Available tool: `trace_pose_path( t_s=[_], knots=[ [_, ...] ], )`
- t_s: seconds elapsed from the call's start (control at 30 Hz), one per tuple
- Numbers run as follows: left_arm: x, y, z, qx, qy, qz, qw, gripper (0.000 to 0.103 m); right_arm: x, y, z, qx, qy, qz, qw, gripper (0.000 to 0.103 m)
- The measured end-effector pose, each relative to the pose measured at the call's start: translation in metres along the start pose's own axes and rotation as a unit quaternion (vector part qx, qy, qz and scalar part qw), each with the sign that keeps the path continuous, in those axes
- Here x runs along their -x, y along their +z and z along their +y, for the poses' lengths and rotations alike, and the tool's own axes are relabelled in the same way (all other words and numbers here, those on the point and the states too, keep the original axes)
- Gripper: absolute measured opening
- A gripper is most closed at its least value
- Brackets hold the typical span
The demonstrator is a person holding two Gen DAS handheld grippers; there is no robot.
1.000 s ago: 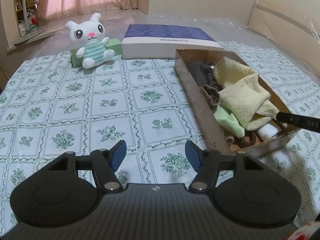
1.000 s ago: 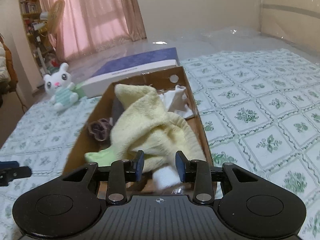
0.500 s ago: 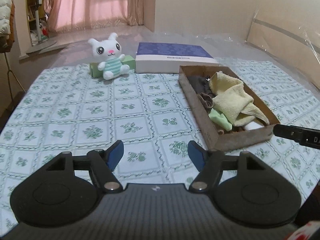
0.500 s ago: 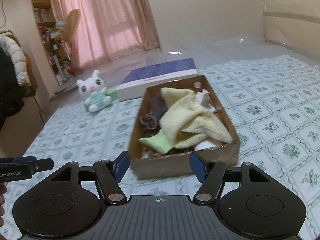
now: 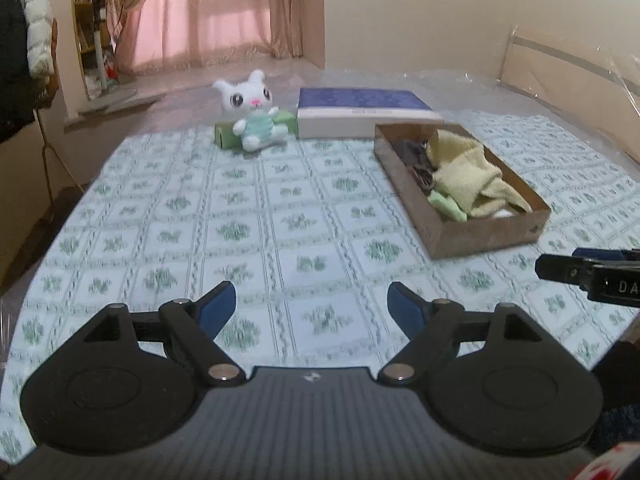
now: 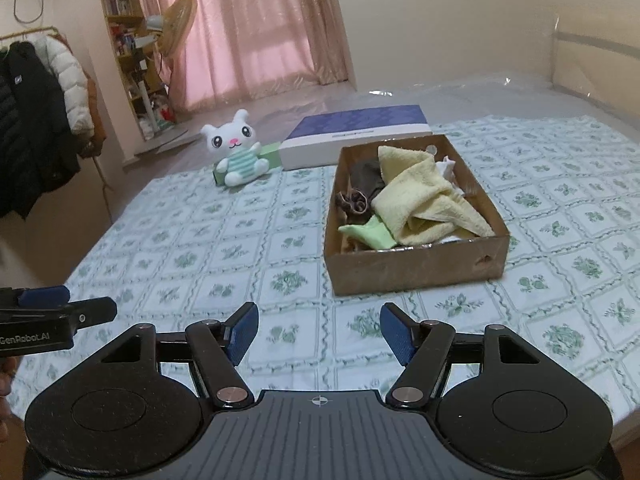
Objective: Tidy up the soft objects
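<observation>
On the bed, the cardboard box lies ahead and slightly right of the right hand-held gripper, well right of the left hand-held gripper. Both grippers are spread wide and hold nothing. A crumpled yellow towel fills the box, with a green cloth and brown cloth beside it.

Both grippers apparently backed away from the cardboard box.

cardboard box: one sitting | yellow towel: one lying inside | plush bunny: one sitting far left | blue-lidded box: one resting far | green block: one showing
</observation>
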State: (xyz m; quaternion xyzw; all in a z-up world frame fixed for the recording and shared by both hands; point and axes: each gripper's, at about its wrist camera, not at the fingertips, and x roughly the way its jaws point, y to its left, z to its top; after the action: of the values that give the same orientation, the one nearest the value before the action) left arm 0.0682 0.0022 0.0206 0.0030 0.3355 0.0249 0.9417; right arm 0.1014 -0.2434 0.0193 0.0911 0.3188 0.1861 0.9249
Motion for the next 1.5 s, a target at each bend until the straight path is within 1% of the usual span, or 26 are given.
trace_pose_path(
  t_s=[0.07,0.17,0.5,0.73,0.9,1.13,1.5],
  knots=[
    [0.005,-0.010,0.002,0.006,-0.001,0.009,0.9999,0.081,0.006,-0.008,0.005,0.010,-0.008,-0.002,1.000,0.067],
    [0.010,-0.022,0.003,0.009,0.004,0.023,0.9997,0.081,0.012,-0.017,0.011,0.016,-0.011,0.008,1.000,0.067],
    [0.027,-0.046,0.015,0.026,0.029,0.038,0.9985,0.081,0.012,-0.047,0.031,0.026,0.008,0.054,0.998,0.067],
    [0.037,-0.058,0.024,0.038,0.037,0.044,0.9977,0.081,0.004,-0.055,0.048,0.040,0.028,0.075,0.996,0.067],
    [0.037,-0.061,0.027,0.042,0.039,0.051,0.9971,0.081,-0.001,-0.060,0.059,0.051,0.041,0.084,0.994,0.067],
    [0.034,-0.061,0.025,0.039,0.042,0.053,0.9970,0.081,-0.006,-0.061,0.065,0.053,0.055,0.088,0.993,0.067],
    [0.028,-0.061,0.022,0.034,0.039,0.059,0.9969,0.081,-0.011,-0.059,0.064,0.053,0.057,0.091,0.993,0.067]
  ],
)
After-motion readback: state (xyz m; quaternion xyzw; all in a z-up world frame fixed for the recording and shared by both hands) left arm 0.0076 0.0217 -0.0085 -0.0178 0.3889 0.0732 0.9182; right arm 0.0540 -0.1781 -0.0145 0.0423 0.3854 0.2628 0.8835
